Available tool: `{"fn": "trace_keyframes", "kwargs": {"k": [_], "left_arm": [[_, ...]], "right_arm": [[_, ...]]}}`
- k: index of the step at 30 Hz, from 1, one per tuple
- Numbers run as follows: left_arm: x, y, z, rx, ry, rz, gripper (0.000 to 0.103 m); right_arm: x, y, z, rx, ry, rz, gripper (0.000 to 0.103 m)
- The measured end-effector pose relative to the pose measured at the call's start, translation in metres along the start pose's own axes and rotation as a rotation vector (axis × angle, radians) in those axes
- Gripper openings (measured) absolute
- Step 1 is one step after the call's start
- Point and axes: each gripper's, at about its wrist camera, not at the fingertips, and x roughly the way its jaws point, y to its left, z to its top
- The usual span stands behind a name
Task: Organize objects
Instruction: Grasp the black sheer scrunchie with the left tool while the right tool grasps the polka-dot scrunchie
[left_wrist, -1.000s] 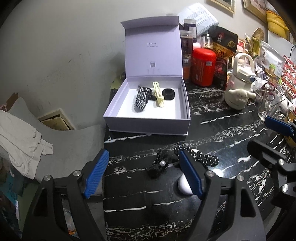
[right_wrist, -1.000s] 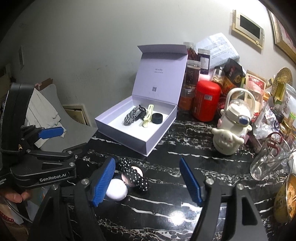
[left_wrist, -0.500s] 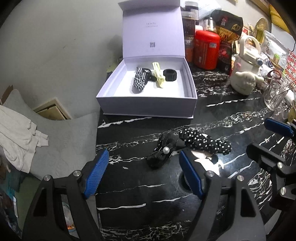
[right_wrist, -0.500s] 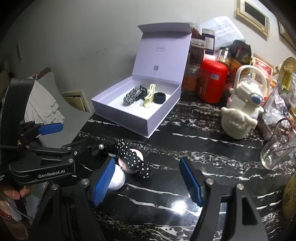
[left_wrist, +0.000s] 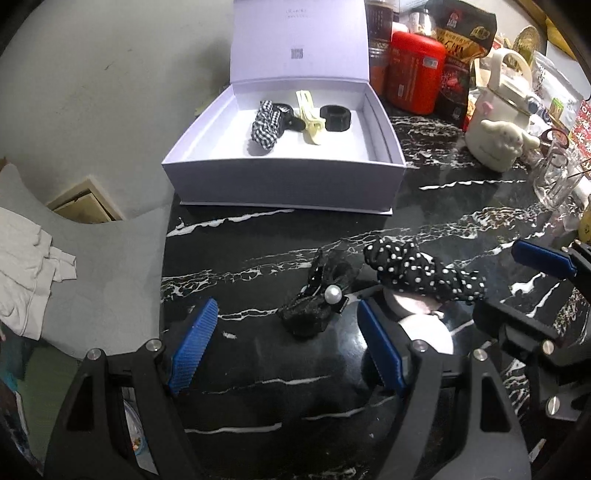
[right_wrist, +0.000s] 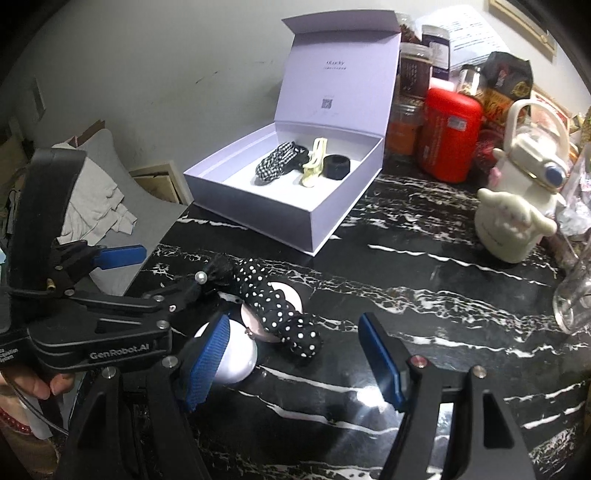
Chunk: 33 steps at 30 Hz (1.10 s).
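On the black marble table (left_wrist: 258, 369) the open lilac box (left_wrist: 280, 181) already collects hair accessories. The left gripper (left_wrist: 286, 349) and the right gripper (right_wrist: 295, 354) both stand open and empty above the lace bow (left_wrist: 317, 299) and the dotted scrunchie (right_wrist: 280, 306), probably to pick them for the box.

Glossy black marbled surface (left_wrist: 461, 206), matt lilac card box (left_wrist: 280, 181), dotted cloth scrunchie (left_wrist: 421, 271), black lace bow (left_wrist: 314, 306) with pearl, ribbed blue fingers (left_wrist: 194, 347), clear glass (left_wrist: 554, 177)

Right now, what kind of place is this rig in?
Most likely a home, at a cluttered counter or side table: a black marble-look top crowded with a red canister, snack bags and a cartoon-dog kettle, plus an open gift box of hair accessories.
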Motion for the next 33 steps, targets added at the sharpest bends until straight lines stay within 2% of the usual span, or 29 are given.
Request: {"fn": "trace_keyframes", "kwargs": {"k": [7,13,17,19,23,25,28,29,30,33], "left_arm": [[0.023,0.002,0.004,-0.006,0.044,-0.022,0.077],[0.036,0.001,0.010,0.014,0.054,-0.036,0.077],[0.044,0.005,0.014,0.000,0.068,-0.034,0.077],[0.048,0.007,0.014,-0.008,0.081,-0.037,0.077],[0.055,0.006,0.014,-0.007,0.096,-0.043,0.078],[0.055,0.007,0.013,-0.010,0.095,-0.045,0.078],[0.054,0.009,0.012,-0.031,0.092,-0.058,0.078],[0.054,0.011,0.010,-0.043,0.097,-0.070,0.074],[0.053,0.011,0.010,-0.050,0.099,-0.079,0.066],[0.049,0.008,0.010,-0.042,0.092,-0.088,0.047]], "right_arm": [[0.020,-0.007,0.004,0.011,0.036,0.013,0.073],[0.039,-0.012,0.011,0.041,0.074,0.087,0.073],[0.049,-0.012,0.013,0.036,0.090,0.102,0.073],[0.052,-0.012,0.013,0.033,0.097,0.123,0.063],[0.059,-0.014,0.010,0.040,0.124,0.148,0.054],[0.058,-0.015,0.009,0.051,0.109,0.179,0.038],[0.053,-0.016,0.008,0.039,0.097,0.169,0.029],[0.052,-0.017,0.008,0.039,0.094,0.165,0.027],[0.051,-0.019,0.008,0.043,0.091,0.162,0.022],[0.044,-0.026,0.007,0.055,0.077,0.154,0.021]]}}
